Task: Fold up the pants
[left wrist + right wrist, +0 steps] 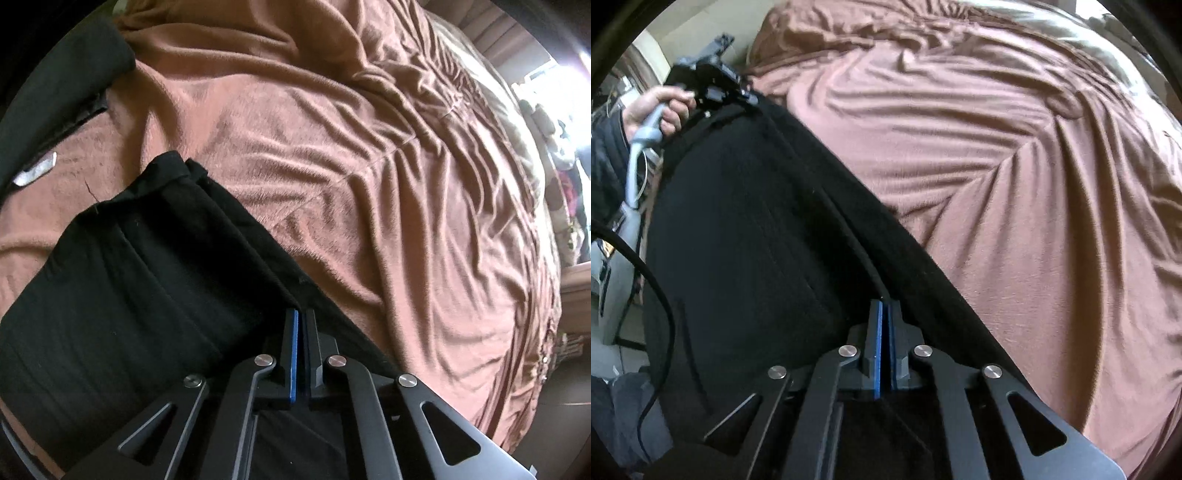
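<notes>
Black pants (147,280) lie over the bed's pink-brown blanket (369,184). In the left wrist view my left gripper (301,314) is shut, its blue pads pinching the pants' right edge. In the right wrist view the pants (757,240) run from the lower middle up to the upper left. My right gripper (886,303) is shut on a fold of their edge. At the far end of the pants a hand (653,107) holds my left gripper (744,96), whose tips sit against the black cloth.
More black cloth (62,81) with a pale tag (35,173) lies at the upper left of the left wrist view. The wrinkled blanket (1015,166) spreads to the right of the pants. A black cable (661,295) hangs at the left. Bright clutter (569,166) stands beyond the bed's right edge.
</notes>
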The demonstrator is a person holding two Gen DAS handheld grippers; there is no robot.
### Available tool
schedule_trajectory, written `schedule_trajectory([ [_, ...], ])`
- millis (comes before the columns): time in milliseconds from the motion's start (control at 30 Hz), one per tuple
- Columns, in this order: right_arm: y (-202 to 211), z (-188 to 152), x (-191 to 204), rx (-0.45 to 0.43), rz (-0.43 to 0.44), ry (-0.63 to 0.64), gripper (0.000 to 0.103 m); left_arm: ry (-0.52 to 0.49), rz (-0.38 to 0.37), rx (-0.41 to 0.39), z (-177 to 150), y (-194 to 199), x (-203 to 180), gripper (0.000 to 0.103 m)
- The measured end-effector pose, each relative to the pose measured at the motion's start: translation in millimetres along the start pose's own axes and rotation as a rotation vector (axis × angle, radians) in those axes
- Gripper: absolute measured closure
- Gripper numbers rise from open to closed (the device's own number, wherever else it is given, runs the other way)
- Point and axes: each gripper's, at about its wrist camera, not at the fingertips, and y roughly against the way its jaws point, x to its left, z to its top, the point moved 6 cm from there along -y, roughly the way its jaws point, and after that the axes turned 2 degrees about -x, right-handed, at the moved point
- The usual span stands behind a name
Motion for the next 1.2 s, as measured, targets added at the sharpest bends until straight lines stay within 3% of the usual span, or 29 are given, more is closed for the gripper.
schedule_trajectory([
  [233, 11, 7, 4, -0.049, -0.105, -0.001, 0.103, -0.005, -0.031, -0.006, 6, -1, -12, 0.102],
  [500, 10, 13, 1, -0.064, -0.149, -0.01, 0.103, -0.011, -0.044, -0.004, 13, -13, -20, 0.102],
  [800, -26, 1, -15, 0.012, -0.18, -0.096, 0.103, 0.001, -0.052, 0.004, 14, -32, -15, 0.098],
  [867, -22, 2, -12, -0.008, -0.191, -0.113, 0.099, -0.03, -0.051, 0.006, 14, -28, -17, 0.092],
  [933, -14, 3, -12, -0.018, -0.21, -0.139, 0.097, -0.052, -0.052, 0.003, 14, -18, -16, 0.064],
  [1000, -3, 1, -11, -0.035, -0.214, -0.154, 0.096, -0.068, -0.059, -0.021, 16, -6, -12, 0.047],
  [1200, 37, -14, 0, -0.08, -0.215, -0.221, 0.096, -0.13, -0.099, -0.039, 6, 27, 3, 0.046],
])
